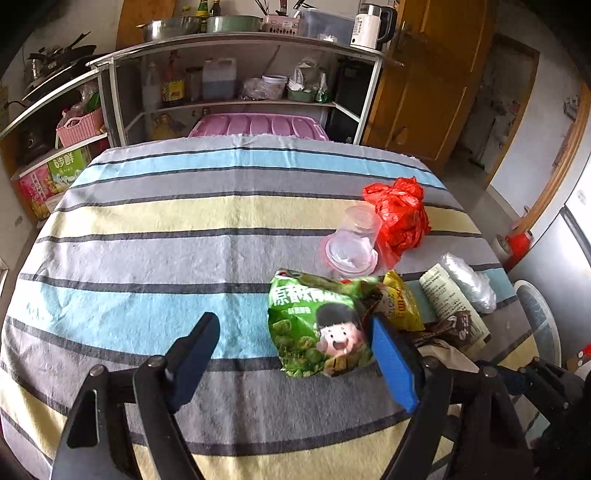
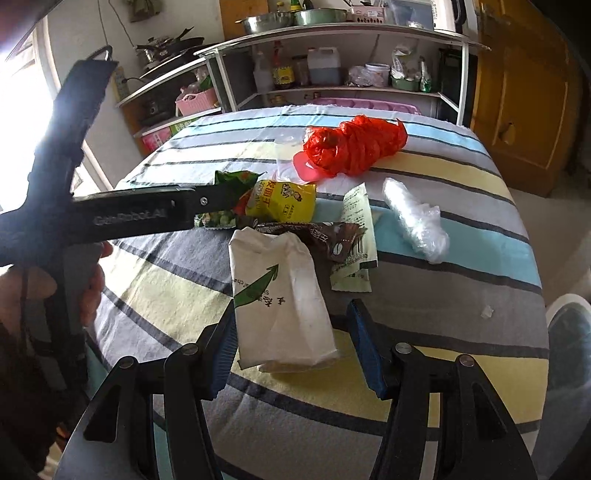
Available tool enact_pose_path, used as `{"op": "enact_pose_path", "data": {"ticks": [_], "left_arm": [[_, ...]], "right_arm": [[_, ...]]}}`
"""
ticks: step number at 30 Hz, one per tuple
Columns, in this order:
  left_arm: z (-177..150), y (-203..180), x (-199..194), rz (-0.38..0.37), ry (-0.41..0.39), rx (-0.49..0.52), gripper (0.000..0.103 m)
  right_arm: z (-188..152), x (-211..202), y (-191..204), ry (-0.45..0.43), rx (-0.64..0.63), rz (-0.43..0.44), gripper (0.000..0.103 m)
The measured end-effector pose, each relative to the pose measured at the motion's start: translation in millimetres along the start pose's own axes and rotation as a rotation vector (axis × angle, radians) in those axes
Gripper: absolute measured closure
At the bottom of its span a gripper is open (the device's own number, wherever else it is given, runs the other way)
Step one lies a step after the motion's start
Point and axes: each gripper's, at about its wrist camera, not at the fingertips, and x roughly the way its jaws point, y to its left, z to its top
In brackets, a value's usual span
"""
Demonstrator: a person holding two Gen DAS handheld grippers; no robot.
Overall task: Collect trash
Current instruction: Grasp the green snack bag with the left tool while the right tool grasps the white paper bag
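Home kitchen or dining corner. Ahead of the grippers, past a table under a striped cloth (image 1: 147, 236), stands a metal shelf rack (image 1: 236, 48) with steel basins (image 1: 171, 26) and an electric kettle (image 1: 371, 26) on top, sauce bottles (image 1: 173, 83) and an oil jug (image 1: 218, 79) below. Stacked pans (image 2: 166, 46) to the left, wooden door (image 1: 436, 74) to the right, snack wrappers on the table
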Motion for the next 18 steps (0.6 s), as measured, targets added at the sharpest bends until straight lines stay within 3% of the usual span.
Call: {"op": "enact_pose_path", "data": {"ticks": [4, 8, 18], "left_arm": [[0.7, -2.8, 4.8, -0.005, 0.01, 0.008, 0.031], [0.2, -6.4, 9.0, -0.004, 0.025, 0.03, 0.053], [-1.8, -7.1, 5.1, 0.015, 0.007, 0.046, 0.059]], "right_arm": [[-0.4, 0.0, -0.5, -0.002, 0.001, 0.002, 0.046], [-0.2, -0.6, 1.2, -0.002, 0.001, -0.001, 0.056], [-1.6, -5.5, -1.9, -0.022, 0.023, -0.001, 0.062]]}}
